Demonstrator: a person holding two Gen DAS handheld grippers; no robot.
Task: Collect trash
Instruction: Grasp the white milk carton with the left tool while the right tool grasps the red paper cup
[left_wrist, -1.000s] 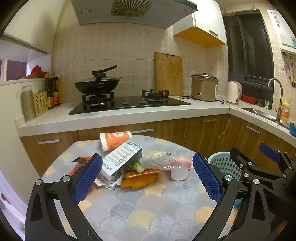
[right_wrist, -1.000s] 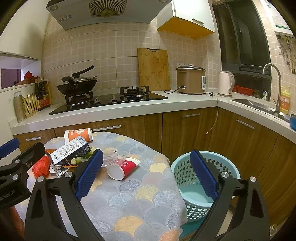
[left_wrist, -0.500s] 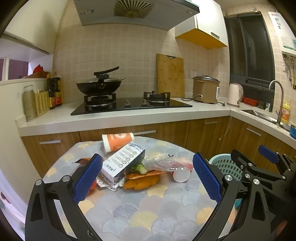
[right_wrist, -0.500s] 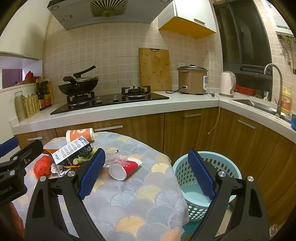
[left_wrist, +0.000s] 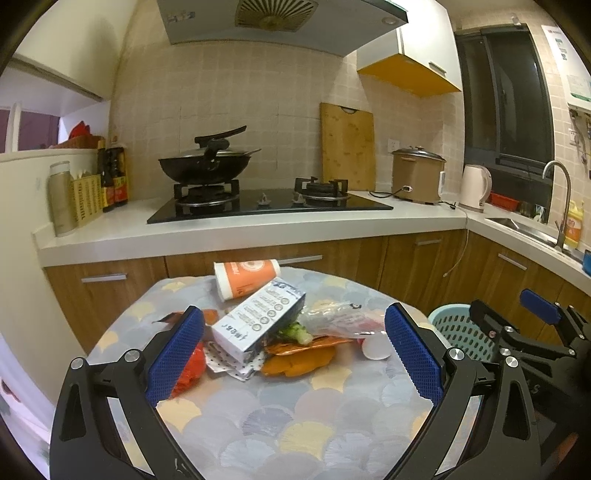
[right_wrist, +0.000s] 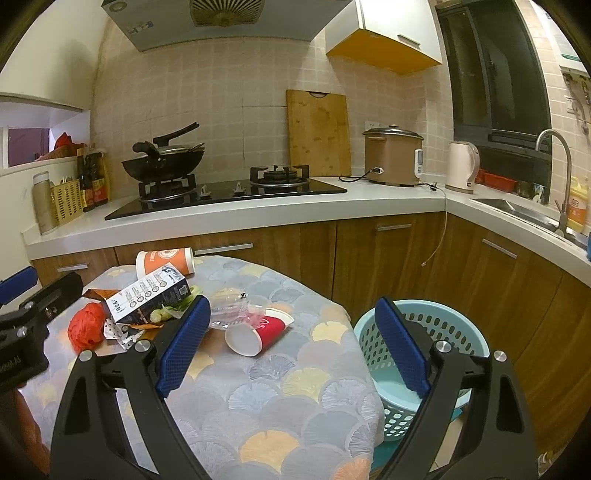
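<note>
A pile of trash lies on the round table (left_wrist: 295, 424): an orange paper cup (left_wrist: 247, 277), a white carton (left_wrist: 258, 319), orange wrappers (left_wrist: 301, 360), a clear plastic bag (left_wrist: 338, 319), a red crumpled bag (right_wrist: 86, 326) and a tipped red cup (right_wrist: 256, 334). A light blue basket (right_wrist: 417, 334) stands on the floor right of the table. My left gripper (left_wrist: 295, 352) is open and empty, just short of the pile. My right gripper (right_wrist: 293, 345) is open and empty, above the table's right edge, near the red cup.
Behind the table runs a white counter (left_wrist: 240, 230) with a hob, a wok (left_wrist: 205, 166), a cutting board (left_wrist: 347, 146), a rice cooker (left_wrist: 417, 175) and a kettle (left_wrist: 476, 188). Wooden cabinets (right_wrist: 388, 258) stand below it. A sink (right_wrist: 509, 210) is at the right.
Both grippers have moved slightly forward and up toward the pile. Both stayed open. The trash has not moved.
</note>
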